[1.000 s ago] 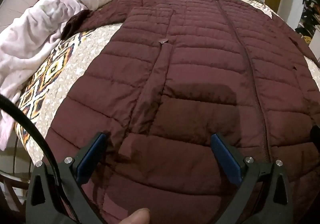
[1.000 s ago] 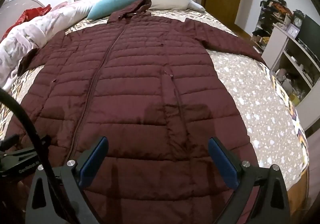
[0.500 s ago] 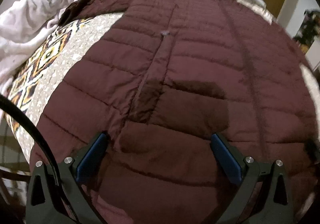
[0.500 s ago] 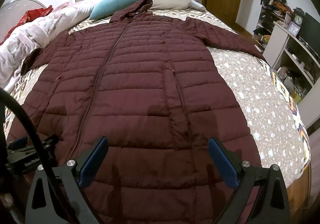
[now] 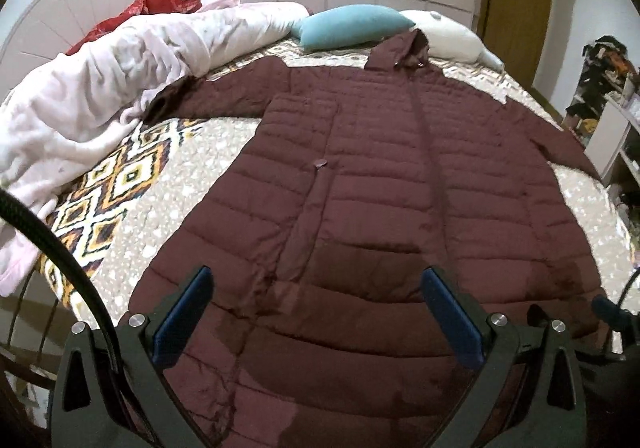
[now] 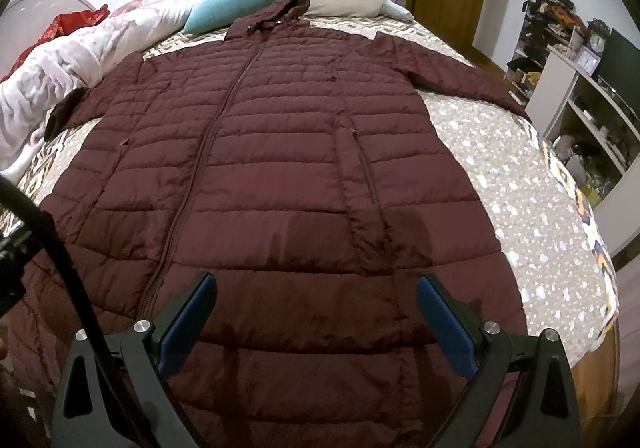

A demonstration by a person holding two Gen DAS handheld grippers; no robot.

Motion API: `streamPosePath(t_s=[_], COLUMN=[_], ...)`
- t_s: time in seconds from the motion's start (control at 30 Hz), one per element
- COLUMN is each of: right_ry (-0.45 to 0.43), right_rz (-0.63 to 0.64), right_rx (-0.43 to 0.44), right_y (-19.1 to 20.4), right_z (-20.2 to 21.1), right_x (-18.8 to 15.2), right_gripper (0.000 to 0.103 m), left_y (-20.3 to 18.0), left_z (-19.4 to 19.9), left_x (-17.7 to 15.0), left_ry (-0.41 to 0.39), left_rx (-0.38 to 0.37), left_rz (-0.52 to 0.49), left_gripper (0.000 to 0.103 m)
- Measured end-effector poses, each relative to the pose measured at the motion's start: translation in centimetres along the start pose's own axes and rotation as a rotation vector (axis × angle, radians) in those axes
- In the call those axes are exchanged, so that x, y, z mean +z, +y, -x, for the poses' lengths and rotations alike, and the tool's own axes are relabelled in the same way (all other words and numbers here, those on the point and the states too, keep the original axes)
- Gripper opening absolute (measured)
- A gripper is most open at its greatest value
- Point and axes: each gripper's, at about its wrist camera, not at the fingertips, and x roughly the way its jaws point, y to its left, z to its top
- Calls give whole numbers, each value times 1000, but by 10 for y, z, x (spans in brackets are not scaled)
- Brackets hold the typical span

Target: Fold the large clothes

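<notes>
A long maroon quilted puffer coat (image 6: pixel 280 175) lies spread flat, front up, on the patterned bedspread (image 6: pixel 520 207), sleeves out, hood by the pillows. The left gripper (image 5: pixel 316 312) and right gripper (image 6: pixel 316 312) hover over its hem, jaws apart and empty. It looks light, puffy and slippery; pinch the hem corners or side seams.

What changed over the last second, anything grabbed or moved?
Only the left gripper moved: it dipped close over the coat, then pulled back and tilted up, so the pillows and wall now show in its view. The right gripper backed off slightly. Nothing was grabbed; both are open and empty. The coat lies flat as before, zipped, hood toward the blue pillow, sleeves spread on the bed.
</notes>
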Motion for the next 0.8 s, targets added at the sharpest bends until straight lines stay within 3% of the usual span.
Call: streamPosePath(t_s=[0.1, 0.3, 0.8], right_ry=[0, 9, 28], right_rz=[-7, -15, -18], right_rx=[2, 0, 10], right_y=[-1, -1, -1], right_z=[0, 0, -6], right_x=[0, 0, -4], right_gripper=[101, 101, 101], left_y=[-1, -1, -8], left_z=[2, 8, 7], left_x=[-1, -2, -2], left_ry=[-6, -56, -26], left_rx=[-13, 29, -2], left_rz=[3, 4, -5], left_gripper=[103, 103, 103])
